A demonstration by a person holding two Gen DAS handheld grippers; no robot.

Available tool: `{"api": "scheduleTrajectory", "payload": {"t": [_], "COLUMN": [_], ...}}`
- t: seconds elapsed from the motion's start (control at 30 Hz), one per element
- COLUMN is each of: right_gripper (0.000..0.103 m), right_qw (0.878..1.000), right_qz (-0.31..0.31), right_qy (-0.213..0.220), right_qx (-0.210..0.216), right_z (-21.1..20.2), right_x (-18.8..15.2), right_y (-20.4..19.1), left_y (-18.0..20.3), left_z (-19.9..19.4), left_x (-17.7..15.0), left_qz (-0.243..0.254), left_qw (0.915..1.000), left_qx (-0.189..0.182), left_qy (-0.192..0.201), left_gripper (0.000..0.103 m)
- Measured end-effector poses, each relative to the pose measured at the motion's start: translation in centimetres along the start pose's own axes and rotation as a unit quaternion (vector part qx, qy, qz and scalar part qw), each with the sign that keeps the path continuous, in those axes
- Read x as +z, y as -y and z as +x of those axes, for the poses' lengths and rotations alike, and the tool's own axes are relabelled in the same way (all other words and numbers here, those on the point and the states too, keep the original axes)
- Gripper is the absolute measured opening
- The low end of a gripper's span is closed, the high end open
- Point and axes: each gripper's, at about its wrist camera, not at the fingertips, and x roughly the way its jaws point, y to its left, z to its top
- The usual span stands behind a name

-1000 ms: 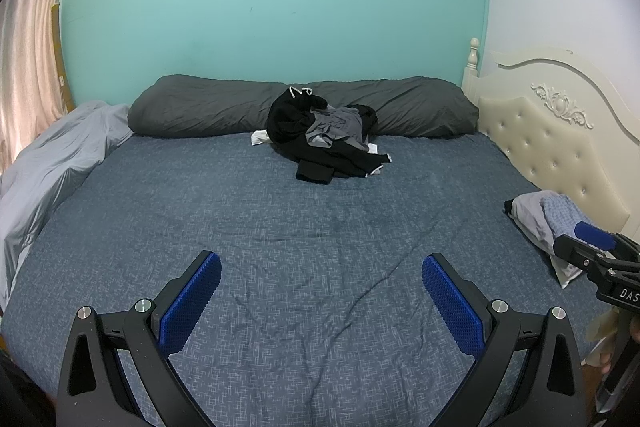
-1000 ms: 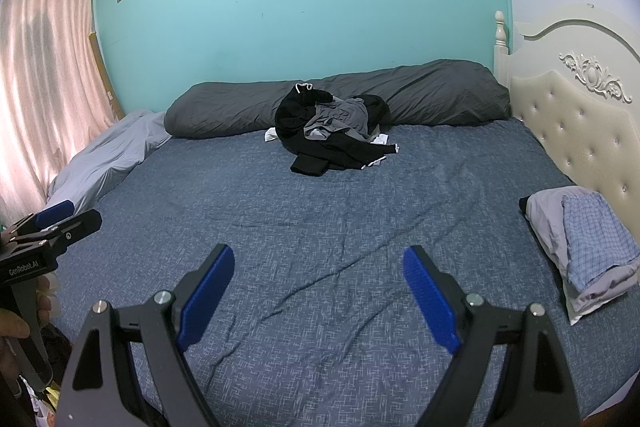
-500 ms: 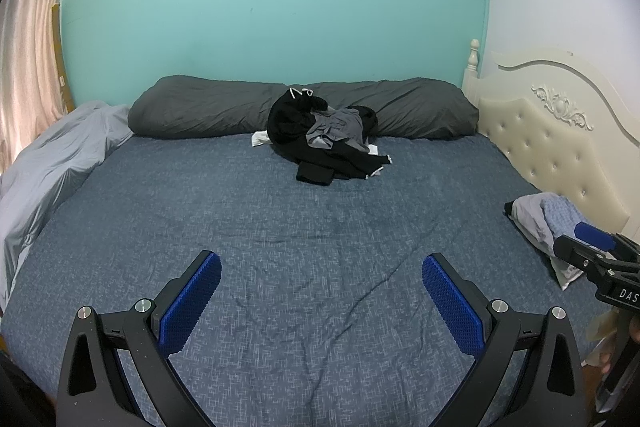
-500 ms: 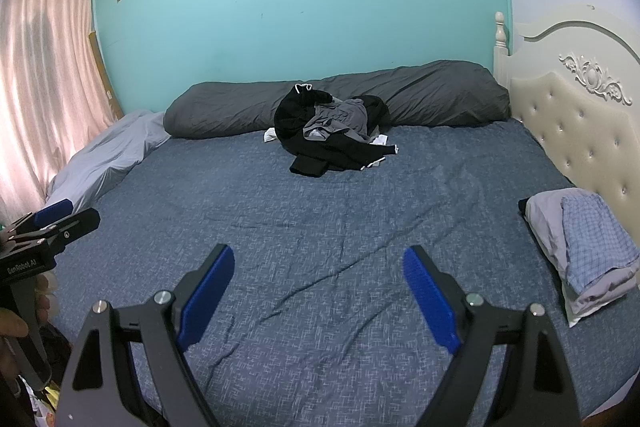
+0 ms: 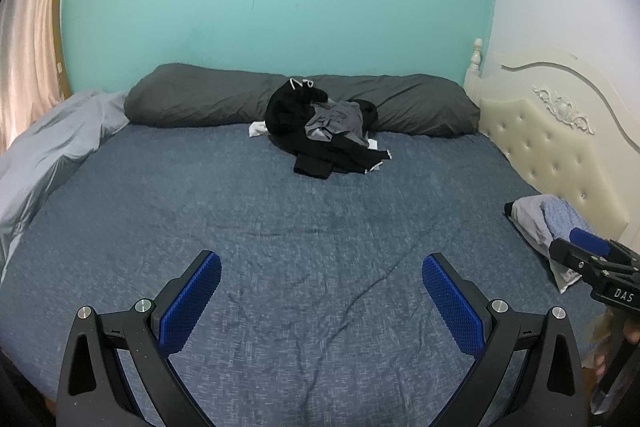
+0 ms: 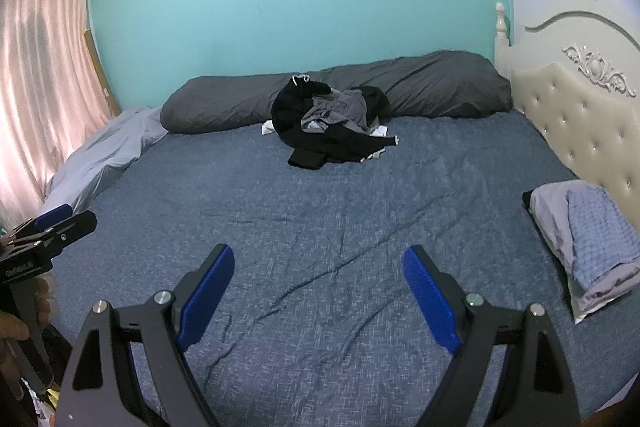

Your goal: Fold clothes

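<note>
A heap of unfolded clothes (image 5: pixel 324 131) (image 6: pixel 332 125), mostly black with a grey piece on top, lies at the far middle of the bed against a long dark grey pillow (image 5: pixel 224 99) (image 6: pixel 440 87). A folded stack (image 6: pixel 588 243) (image 5: pixel 540 223), grey below and blue check on top, rests at the bed's right edge. My left gripper (image 5: pixel 320 291) hangs open over the near bedsheet, holding nothing. My right gripper (image 6: pixel 318 285) is open too, likewise far from the heap. Each gripper shows at the edge of the other's view.
The blue-grey bedsheet (image 5: pixel 280 219) (image 6: pixel 320 211) spreads wide between the grippers and the heap. A cream padded headboard (image 5: pixel 560 155) (image 6: pixel 580 115) bounds the right side. A pale grey duvet (image 5: pixel 44 155) (image 6: pixel 100 159) is bunched at the left, by a pink curtain (image 6: pixel 40 87).
Both views have shifted only slightly; the grippers stay open and the clothes lie as before.
</note>
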Motion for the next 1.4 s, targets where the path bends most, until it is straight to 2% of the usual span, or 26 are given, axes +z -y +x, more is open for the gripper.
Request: {"api": "scheduleTrajectory", "payload": {"t": [0.33, 0.63, 1.0, 1.4], "right_gripper": [0.087, 0.087, 0.087, 0.087], "right_qw": [1.000, 0.999, 0.999, 0.999], "right_qz": [0.010, 0.010, -0.019, -0.017], "right_qy": [-0.024, -0.033, -0.023, -0.037], "right_qx": [0.008, 0.027, 0.025, 0.032], "right_z": [6.1, 14.6, 27.4, 44.1], "right_x": [-0.4, 1.1, 6.1, 13.7], "right_y": [1.1, 1.8, 1.9, 1.7], "left_y": [-3.4, -7.4, -12.6, -17.7], "left_z": [6.9, 15.9, 26.4, 37.1], "left_x": [-0.7, -1.0, 1.7, 3.9], "left_qz": [-0.037, -0.086, -0.138, -0.174], "left_qw": [0.9991, 0.9952, 0.9890, 0.9833], "left_qx": [-0.009, -0.032, -0.044, -0.022], "left_qy": [-0.020, -0.032, -0.031, -0.048], "left_gripper": [0.103, 0.103, 0.103, 0.103]}}
